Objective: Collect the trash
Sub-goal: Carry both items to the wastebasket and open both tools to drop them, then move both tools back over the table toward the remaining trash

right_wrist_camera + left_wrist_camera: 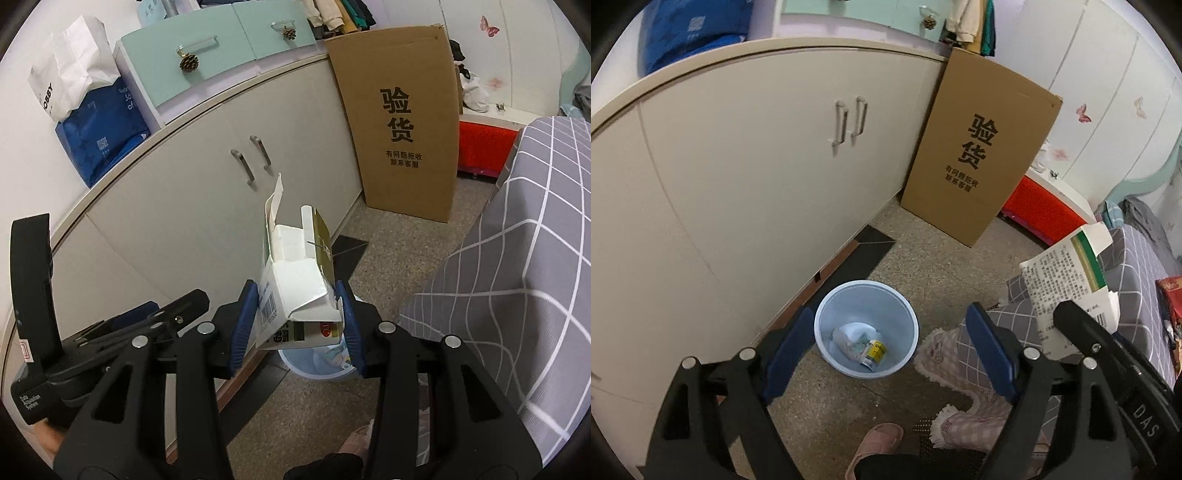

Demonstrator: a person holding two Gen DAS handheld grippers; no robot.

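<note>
An opened paper carton [295, 284] is being clamped between the blue pads of the right gripper [297, 325], its torn flaps pointing away from the camera. The carton is being held in the air above and just short of the pale blue bin [866, 328], whose rim is being glimpsed directly beneath the carton in the right wrist view. The left gripper [886, 350] is being held wide apart with nothing between its fingers, the bin being framed in the gap.

Some crumpled wrappers and a small yellow-labelled container [873, 350] are already lying at the bottom of the bin. Slippers [875, 446] and a pink fleecy item [960, 369] are lying on the floor just beside it, and a grey checked bedspread [517, 258] is hanging close on the right.

The likely trouble is a release made too early: the carton is being gripped near one end, is light and lopsided, and could be tipped by its open flaps so that it strikes the rim and lands on the slippers. The bin itself looks light and could be knocked over if it is being approached too low. Farther off, a tall cardboard box [979, 147] is leaning against the cupboard [757, 166], well clear.
</note>
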